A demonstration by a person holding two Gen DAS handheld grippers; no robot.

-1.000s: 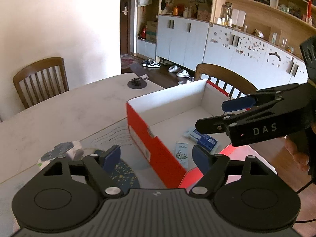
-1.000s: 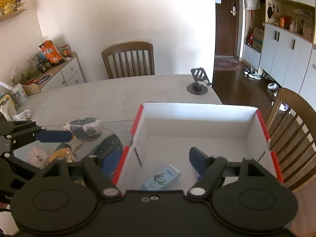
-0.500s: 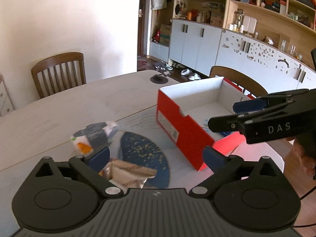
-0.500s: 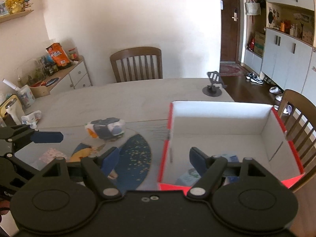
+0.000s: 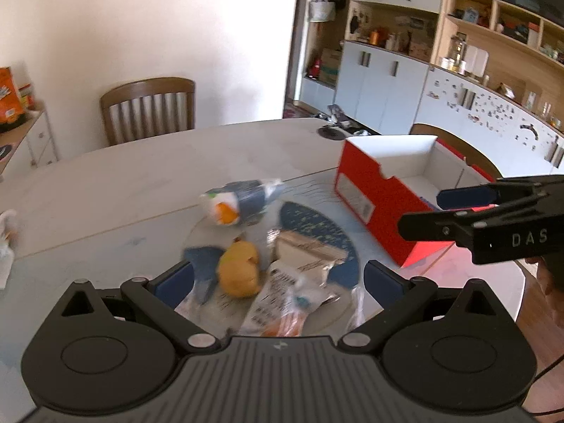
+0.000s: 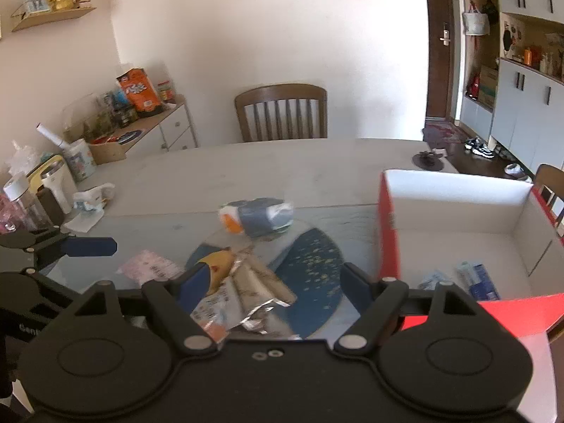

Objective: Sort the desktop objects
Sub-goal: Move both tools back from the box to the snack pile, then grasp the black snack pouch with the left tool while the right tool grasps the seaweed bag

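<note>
My left gripper [image 5: 278, 278] stands wide open over a heap on the glass table top: a yellow toy [image 5: 239, 275], a silver foil packet [image 5: 310, 250] and a printed wrapper [image 5: 278, 292]. None of them is gripped. Beyond lies a grey, white and orange pack [image 5: 243, 206]. The red shoe box [image 5: 373, 194] stands to the right. My right gripper [image 6: 275, 282] is open too, low over the foil packet [image 6: 261, 289], with the box's white wall [image 6: 454, 190] to its right. Blue packs [image 6: 476, 278] lie inside. A pink packet [image 6: 148, 268] lies on the left.
A wooden chair [image 6: 282, 112] stands at the table's far side, and a black phone stand [image 6: 428, 160] sits near the far right corner. A kettle [image 6: 56, 183], a bottle [image 6: 21, 201] and crumpled paper [image 6: 90, 201] crowd the left edge. Behind them is a cluttered sideboard [image 6: 162, 130].
Both grippers have swung left, away from the box's inside, to over the heap of packets. The left jaws have spread wider. The right jaws stay open.
</note>
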